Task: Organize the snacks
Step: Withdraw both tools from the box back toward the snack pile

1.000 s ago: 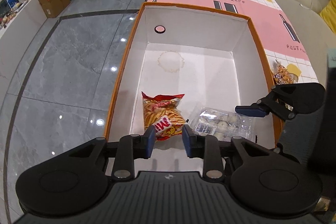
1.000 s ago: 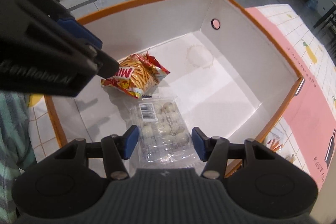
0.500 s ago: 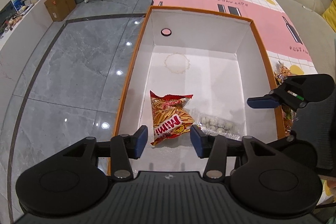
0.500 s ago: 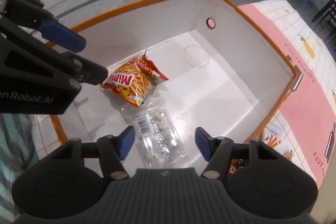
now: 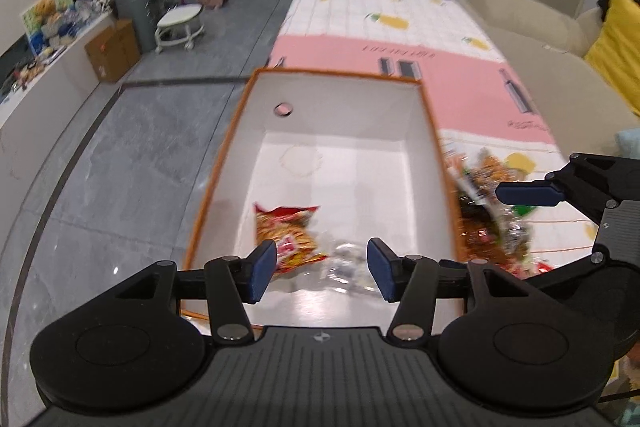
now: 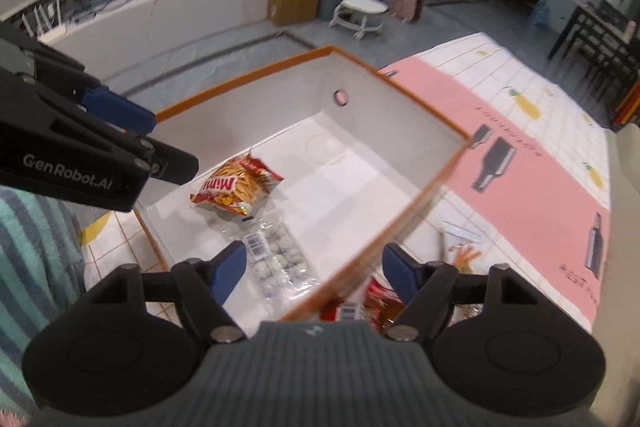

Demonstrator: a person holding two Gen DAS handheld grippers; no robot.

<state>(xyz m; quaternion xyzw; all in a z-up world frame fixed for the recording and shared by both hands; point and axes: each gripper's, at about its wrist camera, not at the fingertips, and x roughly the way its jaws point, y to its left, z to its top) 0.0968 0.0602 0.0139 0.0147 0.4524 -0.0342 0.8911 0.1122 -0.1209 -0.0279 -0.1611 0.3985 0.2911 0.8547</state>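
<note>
Now both up and clear of the box (image 5: 236, 147), well higher over it than a second back. Left gripper (image 5: 322, 269) opening, jaws wider than before, nothing pinched between them; red chip bag (image 5: 288, 235) let go and lying flat on the box floor near the front-left corner. Same story on the right gripper (image 6: 310, 271): jaws opening, empty, clear tray of round sweets (image 6: 276, 259) dropped just beside the chip bag, touching or nearly so, hard to call. Two snacks in, then, and plenty of white floor bare toward the far wall with its round hole (image 6: 341, 97). Looks like a release just completed on both sides and a swing back out for more. Still waiting on the tabletop (image 6: 540, 163), outside the right wall of the box: a loose pile of packets (image 5: 492, 211), blurred in the left wrist view, orange and red wrappers showing in the right one. Probably next in line, with the right gripper already tipping past the orange rim toward them. Tidy so far, job far from done.
</note>
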